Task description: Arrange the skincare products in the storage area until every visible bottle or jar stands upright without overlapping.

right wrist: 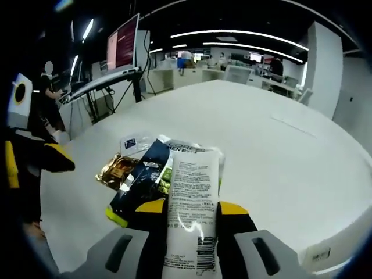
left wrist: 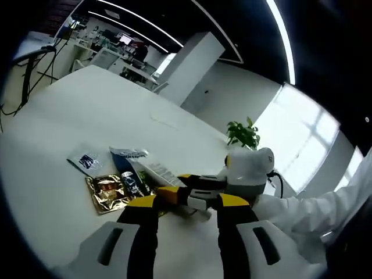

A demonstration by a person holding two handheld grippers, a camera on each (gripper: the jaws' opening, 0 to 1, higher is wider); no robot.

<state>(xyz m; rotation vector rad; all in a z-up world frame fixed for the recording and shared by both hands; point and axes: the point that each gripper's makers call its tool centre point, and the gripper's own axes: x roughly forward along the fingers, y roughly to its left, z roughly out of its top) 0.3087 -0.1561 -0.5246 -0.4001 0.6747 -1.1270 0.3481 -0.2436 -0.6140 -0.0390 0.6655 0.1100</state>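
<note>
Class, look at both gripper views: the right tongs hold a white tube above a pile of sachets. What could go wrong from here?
1. The white tube lies lengthwise between the right tongs; it may slip or be hard to stand upright.
2. It hangs over the dark sachet and gold sachet; setting it down here could leave things overlapping.
3. The left tongs sit close to the right ones, so they might collide.

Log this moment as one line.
right gripper: shut on white tube | left gripper: open, hovering | sachets: flat on white table
</note>
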